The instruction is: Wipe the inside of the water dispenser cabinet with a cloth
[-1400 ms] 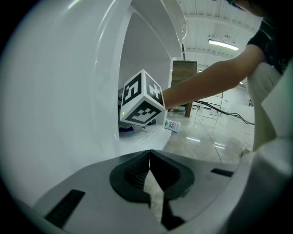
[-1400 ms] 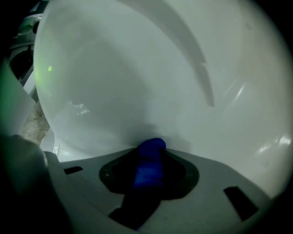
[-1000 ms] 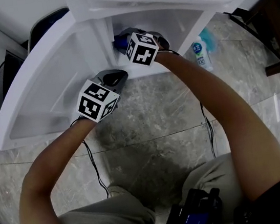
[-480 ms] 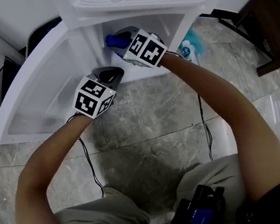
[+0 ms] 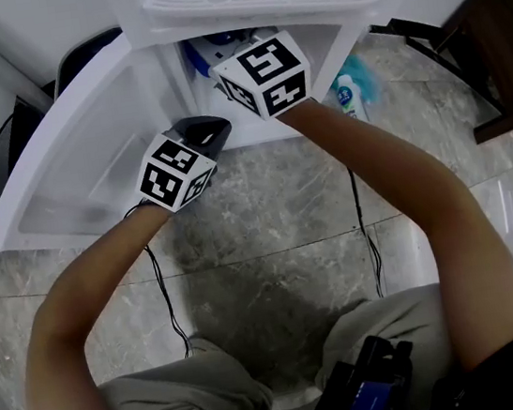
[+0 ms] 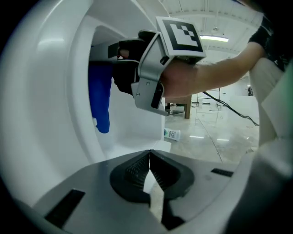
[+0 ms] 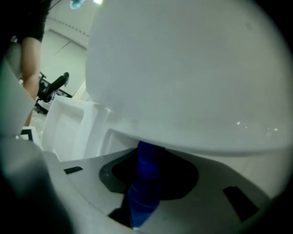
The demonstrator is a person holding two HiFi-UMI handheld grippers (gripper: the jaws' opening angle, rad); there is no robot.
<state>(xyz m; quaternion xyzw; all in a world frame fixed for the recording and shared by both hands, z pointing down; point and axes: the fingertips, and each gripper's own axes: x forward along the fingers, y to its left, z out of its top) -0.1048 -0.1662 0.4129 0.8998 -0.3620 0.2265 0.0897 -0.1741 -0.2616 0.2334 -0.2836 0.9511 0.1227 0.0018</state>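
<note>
Our left tongs [image 6: 149, 153]: pressed together, empty, beside open white plastic door [image 5: 71, 168]. Our right tongs [image 7: 147, 168]: clamped on hanging blue cloth [image 7: 144, 194], high inside white water dispenser cabinet [image 5: 336, 44]. We judge wiping under way; next: press cloth against upper wall, sweep sideways.

Blue cloth [image 6: 100, 98] hanging limp inside white cabinet [image 5: 340, 43], door [image 5: 71, 168] open

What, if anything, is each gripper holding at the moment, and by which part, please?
The right gripper holds the blue cloth by its upper end; the rest hangs down. The left gripper is shut, empty.
</note>
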